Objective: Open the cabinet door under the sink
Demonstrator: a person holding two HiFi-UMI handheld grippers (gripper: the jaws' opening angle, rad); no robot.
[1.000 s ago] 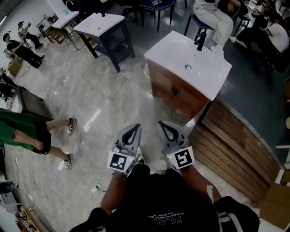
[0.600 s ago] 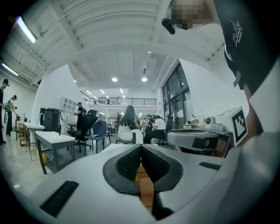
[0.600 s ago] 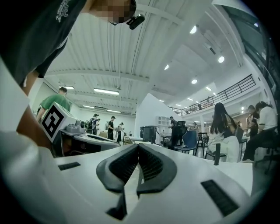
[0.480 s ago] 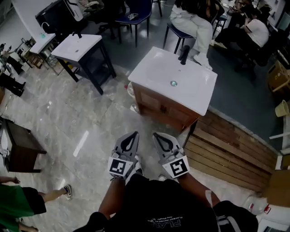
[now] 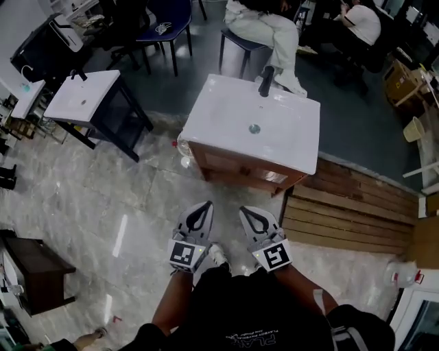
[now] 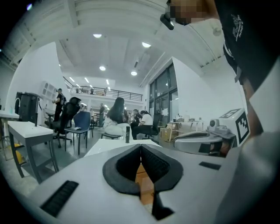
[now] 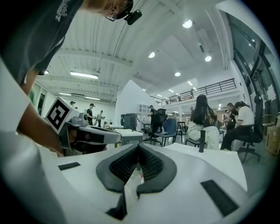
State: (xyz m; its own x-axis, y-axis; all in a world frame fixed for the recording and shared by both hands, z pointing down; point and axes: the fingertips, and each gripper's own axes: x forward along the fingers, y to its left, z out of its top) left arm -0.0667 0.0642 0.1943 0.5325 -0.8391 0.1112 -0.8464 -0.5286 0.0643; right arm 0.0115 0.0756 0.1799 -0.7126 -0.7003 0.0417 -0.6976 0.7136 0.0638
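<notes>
The sink cabinet stands straight ahead of me in the head view: a white basin top (image 5: 254, 130) with a black tap (image 5: 265, 81), and below it the wooden door front (image 5: 233, 166). My left gripper (image 5: 206, 204) and right gripper (image 5: 244, 209) are side by side just short of that front, over the marble floor, and touch nothing. Both are shut and empty. In the left gripper view the left gripper (image 6: 141, 146) has its tips together, with brown wood (image 6: 142, 175) showing through the gap behind them. The right gripper (image 7: 139, 146) is likewise shut, pointing at the white top (image 7: 205, 157).
A second white sink on a dark stand (image 5: 86, 96) is at the left. A slatted wooden platform (image 5: 343, 219) lies on the floor to the right of the cabinet. A seated person (image 5: 264, 27) and a blue chair (image 5: 164, 17) are behind it. A dark low table (image 5: 34, 271) is at the near left.
The sink cabinet has swung from the upper right to straight ahead and come closer. Both grippers stayed shut and side by side while moving toward its front.
</notes>
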